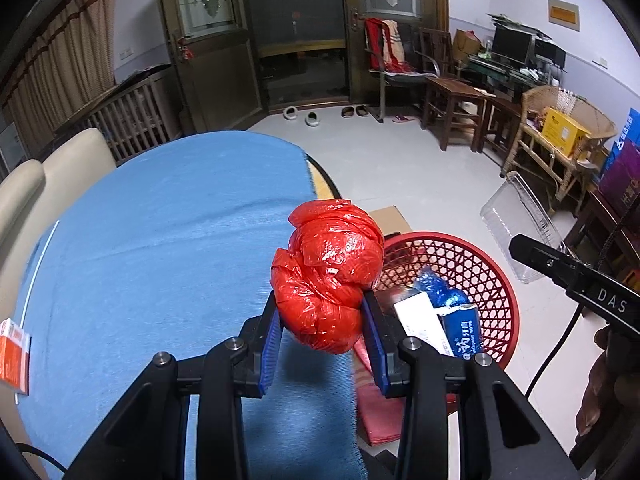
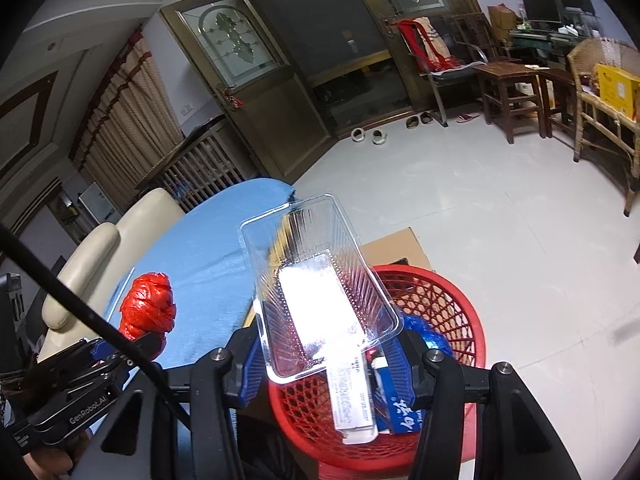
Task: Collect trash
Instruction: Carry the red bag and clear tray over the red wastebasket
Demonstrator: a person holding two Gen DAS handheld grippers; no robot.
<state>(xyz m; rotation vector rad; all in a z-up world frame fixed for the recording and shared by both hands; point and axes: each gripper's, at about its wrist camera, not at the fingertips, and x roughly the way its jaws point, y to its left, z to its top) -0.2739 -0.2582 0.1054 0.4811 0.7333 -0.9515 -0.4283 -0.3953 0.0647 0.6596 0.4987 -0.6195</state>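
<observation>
Pale floor tiles run back to glazed wooden double doors point(image 1: 296, 32), with wooden stools and a wicker chair along the right wall. Nearer, a round tabletop point(image 1: 160, 240) under a blue cloth fills the left of both views, a cream chair point(image 2: 100, 256) tucked behind it. Just beside the tabletop's edge, on the floor, stands a red lattice waste basket point(image 2: 452, 300); it already holds a blue toothpaste box point(image 1: 460, 332), a white carton and a crumpled blue wrapper.

Over the basket, the right tongs point(image 2: 326, 364) are pinching a clear plastic clamshell tray point(image 2: 316, 276) by its near end, so the tray juts forward above the rim. It looks light, thin and springy, and slick too. I judge the rim or a corner the safest hold, since a squeeze on the flat wall would buckle it.

Above the cloth's edge, close to the basket, the left tongs point(image 1: 322, 328) are clamped on a knotted red plastic bag point(image 1: 328, 276), gripping its lower bulge from both sides. Soft, light and crinkly, it should compress rather than slip, and the dense knot in its middle seems the firmest place to take it.

Far left on the cloth lies a small orange-and-white box point(image 1: 14, 354), untouched.
</observation>
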